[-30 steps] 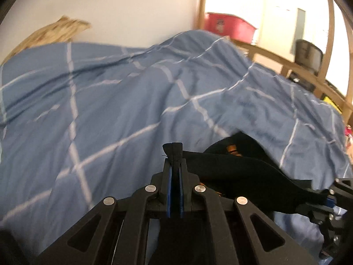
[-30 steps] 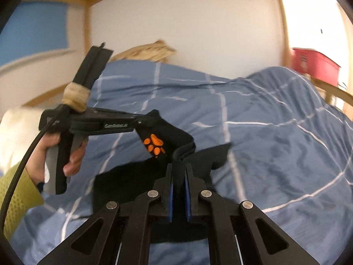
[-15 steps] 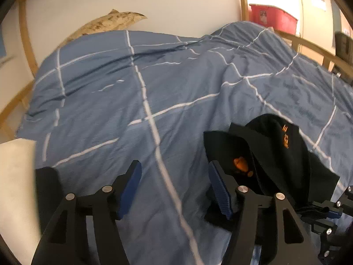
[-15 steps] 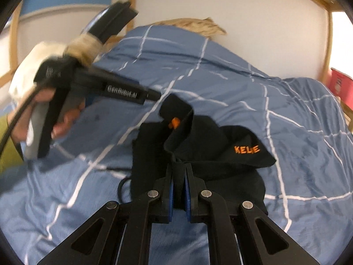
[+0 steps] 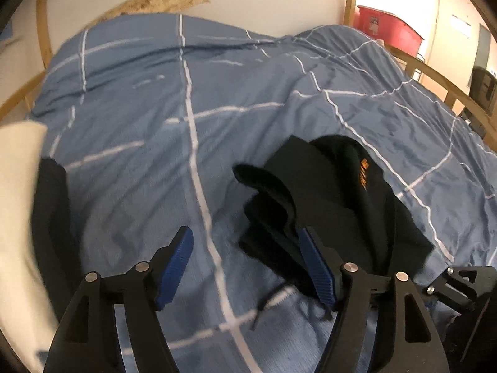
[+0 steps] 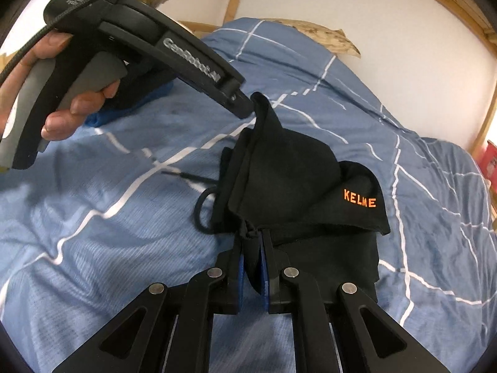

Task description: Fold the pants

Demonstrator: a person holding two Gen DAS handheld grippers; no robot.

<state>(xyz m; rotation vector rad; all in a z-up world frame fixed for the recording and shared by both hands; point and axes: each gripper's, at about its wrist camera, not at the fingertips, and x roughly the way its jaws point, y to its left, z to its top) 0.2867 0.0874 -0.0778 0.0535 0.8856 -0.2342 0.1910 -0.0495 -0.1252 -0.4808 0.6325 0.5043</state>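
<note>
left wrist view: the left tongs (image 5: 245, 267) stand wide apart and are opening further, with nothing pinched between them. bare blue checked duvet (image 5: 155, 124) shows in the gap, and the right blue pad (image 5: 315, 267) sits just at the near edge of the black pants (image 5: 335, 202). the pants lie bunched in a loose fold on the bed, right of the gap, their long axis running from the tongs up and away toward the right. orange lettering shows on the upper layer.

right wrist view: the right tongs (image 6: 251, 261) are nearly together, opening slightly, and clamp a gathered edge of the pants (image 6: 295, 186). from that pinch the cloth rises to a peak at the upper left, where the tip of the left tongs (image 6: 245, 105) meets it, and falls to the right into a flap that reads "kelme". a black drawstring (image 6: 202, 205) loops out on the duvet at the left side of the pants. a hand (image 6: 62, 99) grips the handle of the left tool. a wooden bed frame (image 6: 487, 118) and a white wall (image 6: 372, 15) stand behind.
</note>
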